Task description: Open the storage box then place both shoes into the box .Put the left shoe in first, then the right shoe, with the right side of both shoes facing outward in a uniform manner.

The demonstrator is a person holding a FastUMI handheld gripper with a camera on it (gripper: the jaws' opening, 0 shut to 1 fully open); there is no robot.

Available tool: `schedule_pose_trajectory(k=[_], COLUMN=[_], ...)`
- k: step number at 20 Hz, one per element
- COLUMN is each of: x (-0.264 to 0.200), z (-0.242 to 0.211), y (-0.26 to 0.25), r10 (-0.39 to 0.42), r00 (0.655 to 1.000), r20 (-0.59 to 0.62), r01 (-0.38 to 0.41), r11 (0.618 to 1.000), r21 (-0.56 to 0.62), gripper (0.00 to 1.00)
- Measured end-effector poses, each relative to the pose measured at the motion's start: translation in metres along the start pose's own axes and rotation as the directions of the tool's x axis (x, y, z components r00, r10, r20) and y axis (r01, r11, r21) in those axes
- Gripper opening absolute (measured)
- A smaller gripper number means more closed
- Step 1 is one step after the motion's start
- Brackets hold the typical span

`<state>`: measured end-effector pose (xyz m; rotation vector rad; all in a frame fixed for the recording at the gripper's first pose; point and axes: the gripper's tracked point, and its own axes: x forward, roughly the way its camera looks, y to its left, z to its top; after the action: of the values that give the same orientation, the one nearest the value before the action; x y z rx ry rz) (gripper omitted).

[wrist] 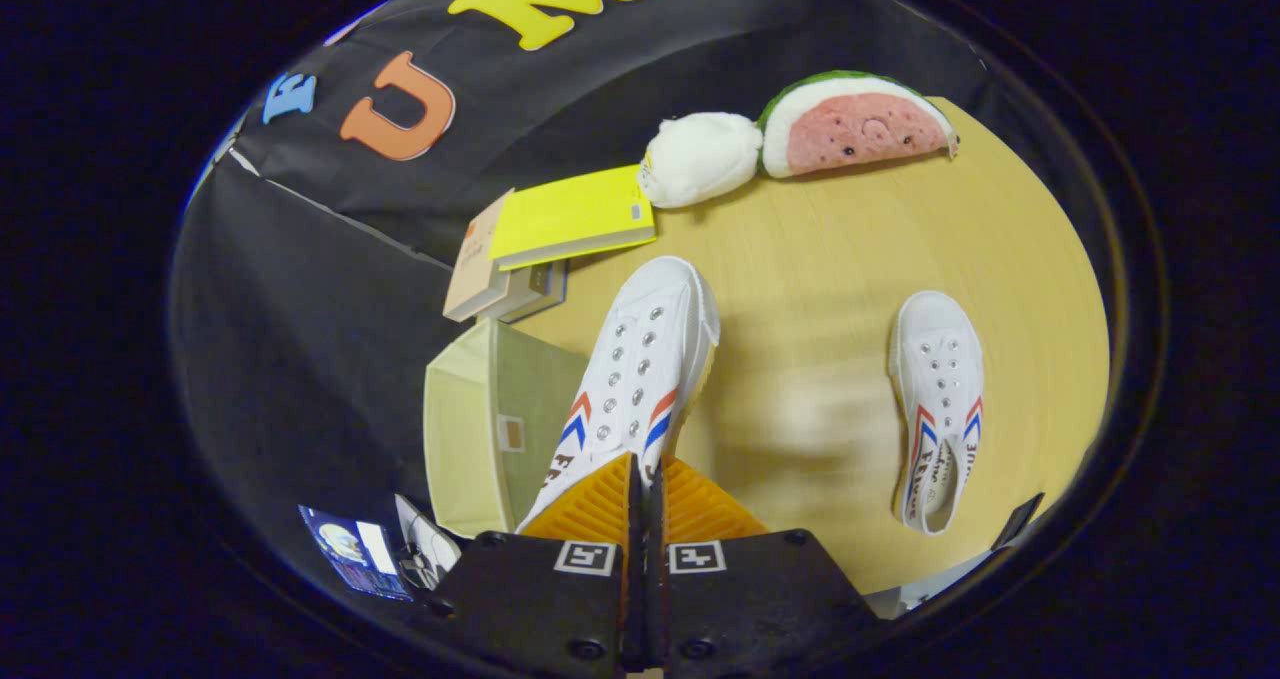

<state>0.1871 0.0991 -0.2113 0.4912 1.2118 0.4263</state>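
Now, the step in hand: carrying the first shoe to the box.
Claw: the gripper (645, 479) has its fingers pinched nearly together on the heel collar of a white canvas lace-up shoe with red and blue chevrons (640, 369), which hangs toe-forward just ahead of them, seemingly lifted off the table.
Box: the pale cream fabric storage box (490, 429) stands open just beside the held shoe, at the edge of the light wooden tabletop (800, 259).
Other shoe: the matching white canvas shoe (937, 404) lies flat on the tabletop, well apart from the box.
Clutter: a yellow book on a small stack (570, 217), a white plush ball (700, 157) and a watermelon-slice plush (855, 124) sit beyond.
Advice: swing over the opening, lower the shoe clear of the near wall, keeping its right side facing outward.
Risk: a thin collar grip may let the shoe pivot or slip.
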Motion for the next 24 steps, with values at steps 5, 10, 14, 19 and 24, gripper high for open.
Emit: schedule_pose_trajectory(k=[5,10,14,19,24], x=[0.001,0.04,0.084,0.148,0.201], z=[-0.002,-0.032,-0.064,-0.097,-0.108], y=[0.072,0.14,0.175,0.184,0.17], r10=[0.02,0.052,0.067,-0.007,-0.131], r00=[0.997,0.997,0.997,0.999,0.985], r20=[0.079,0.05,0.024,-0.046,-0.113], r01=[-0.01,-0.041,-0.059,-0.005,0.104], r11=[0.993,0.976,0.968,0.968,0.971], r21=[-0.122,-0.215,-0.244,-0.25,-0.216], gripper=[0.06,0.06,0.06,0.06,0.06])
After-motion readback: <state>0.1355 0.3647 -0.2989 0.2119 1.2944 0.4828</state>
